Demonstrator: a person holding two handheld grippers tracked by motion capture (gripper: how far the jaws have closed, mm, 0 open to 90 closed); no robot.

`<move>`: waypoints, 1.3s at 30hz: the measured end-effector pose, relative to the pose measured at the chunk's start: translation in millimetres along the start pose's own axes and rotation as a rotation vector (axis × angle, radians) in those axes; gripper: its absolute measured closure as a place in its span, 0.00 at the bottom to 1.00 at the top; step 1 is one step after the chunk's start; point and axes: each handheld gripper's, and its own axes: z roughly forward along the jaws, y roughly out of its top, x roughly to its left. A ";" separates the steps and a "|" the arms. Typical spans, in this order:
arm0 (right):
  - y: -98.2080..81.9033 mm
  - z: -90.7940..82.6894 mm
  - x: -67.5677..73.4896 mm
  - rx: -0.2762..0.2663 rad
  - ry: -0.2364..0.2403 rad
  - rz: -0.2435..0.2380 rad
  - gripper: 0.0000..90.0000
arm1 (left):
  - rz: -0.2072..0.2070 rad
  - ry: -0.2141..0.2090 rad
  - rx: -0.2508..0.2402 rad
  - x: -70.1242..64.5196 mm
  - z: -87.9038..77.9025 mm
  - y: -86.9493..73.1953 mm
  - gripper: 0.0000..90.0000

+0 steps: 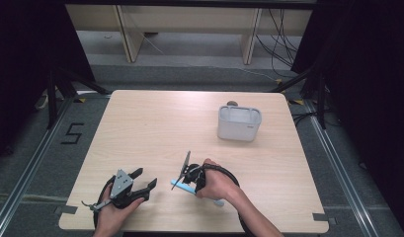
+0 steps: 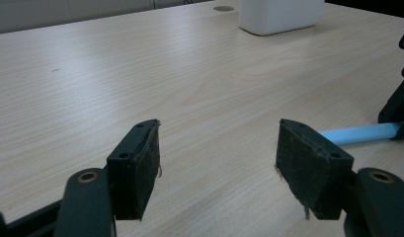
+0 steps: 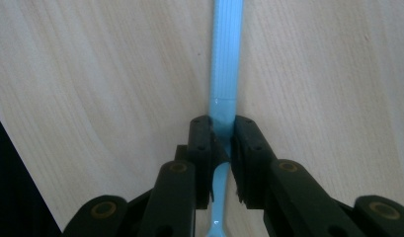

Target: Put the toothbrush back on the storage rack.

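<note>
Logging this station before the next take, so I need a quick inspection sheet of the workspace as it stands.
Surface: light wood table, bare apart from the items below.
Job's things: light blue toothbrush lying flat on the table, clamped at the narrow part of its handle.
Clutter: white container near the far right; nothing else seen.
Grippers: left hand-held gripper open, nothing between its jaws; right hand-held gripper shut on the toothbrush.
Cables: black cable looping from the right gripper.
Surroundings: grey floor, floor mark "5", wooden furniture legs behind.

One wooden table carries one white container and one light-blue toothbrush. Two hand-held grippers are at work above it: one left gripper, one right gripper.
</note>
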 end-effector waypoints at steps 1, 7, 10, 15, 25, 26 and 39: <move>-0.7 -1.5 -0.9 -0.004 -0.002 -0.003 0.88 | -0.003 -0.005 -0.008 0.4 0.6 -0.3 0.36; -11.4 -13.8 -5.8 -0.027 0.006 -0.017 0.88 | -0.027 -0.021 -0.011 3.3 0.5 -0.3 0.37; -20.3 -18.8 -7.7 -0.032 0.005 -0.044 0.88 | -0.062 -0.038 -0.020 5.0 -0.4 -0.6 0.37; -34.4 -26.9 -5.0 -0.042 0.051 -0.148 0.88 | -0.076 -0.041 -0.023 6.2 -3.2 1.1 0.37; -50.1 -32.1 -8.5 -0.024 0.045 -0.228 0.88 | -0.062 -0.131 -0.041 -3.3 -8.5 16.9 0.37; -50.7 -32.6 -8.0 -0.021 0.041 -0.243 0.88 | -0.055 -0.150 -0.034 -5.0 -9.0 19.7 0.37; -46.8 -37.0 -4.3 -0.001 0.039 -0.352 0.88 | 0.178 -0.432 0.192 -43.5 8.3 44.2 0.41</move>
